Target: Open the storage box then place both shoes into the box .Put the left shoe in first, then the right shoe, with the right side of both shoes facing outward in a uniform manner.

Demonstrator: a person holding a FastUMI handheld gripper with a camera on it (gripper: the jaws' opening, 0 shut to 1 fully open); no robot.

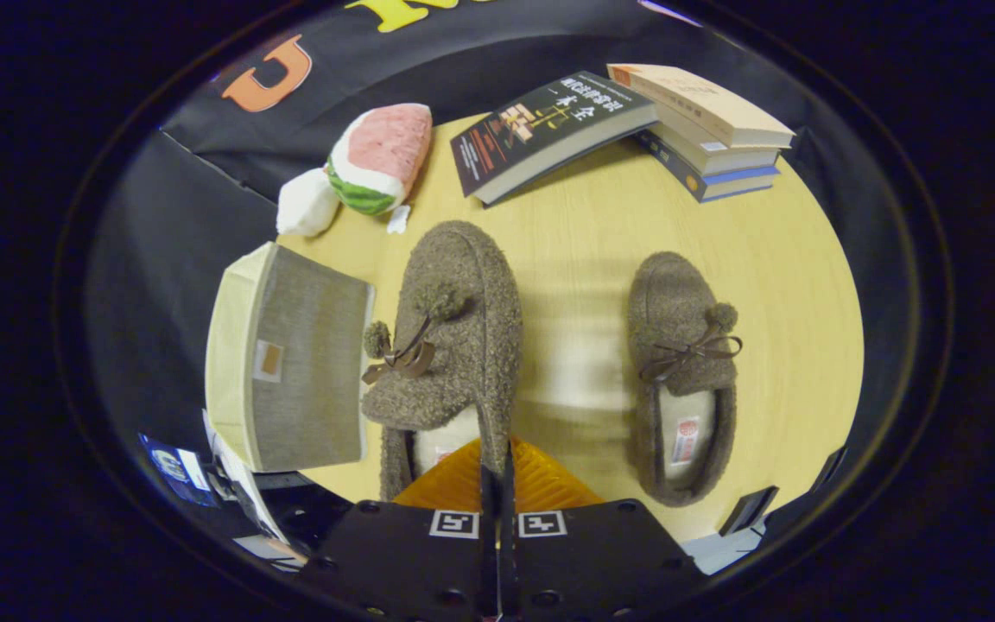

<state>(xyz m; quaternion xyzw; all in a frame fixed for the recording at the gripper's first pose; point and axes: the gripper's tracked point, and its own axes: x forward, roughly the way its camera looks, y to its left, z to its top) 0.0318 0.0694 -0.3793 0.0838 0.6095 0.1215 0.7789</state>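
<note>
gripper (pixel 496 473) closed on the side wall of the near shoe (pixel 450 345), both fingers pinching the fuzzy rim at its heel end; the shoe hangs tilted just ahead of the fingers, toe toward 12 o'clock, and looks lifted off the table (pixel 601 216), though contact underneath cannot be confirmed.

progress: judged to be in the first transfer. one shoe is in hand; the second shoe (pixel 683 371) sits flat on the table at about 3 o'clock from the held one, well apart, toe toward 12 o'clock, untouched. which shoe is left and which is right cannot be settled with confidence from this view; by shape the held one is taken to be the left.

containers: the storage box (pixel 290 363) stands at 9 o'clock of the held shoe, just beside it. its grey fabric face with a small tag is toward the camera, a pale side panel beyond. whether the box is open cannot be told from here, and no interior is visible; nothing can be reported as inside it.

remaining, as judged: confirm the opening, place the held shoe in, then the other, right sides facing outward.

other items: a watermelon plush (pixel 372 160) at 11 o'clock, a dark book (pixel 549 130) at 12 o'clock, a stack of books (pixel 705 130) at 1 o'clock, all clear of the work.
</note>
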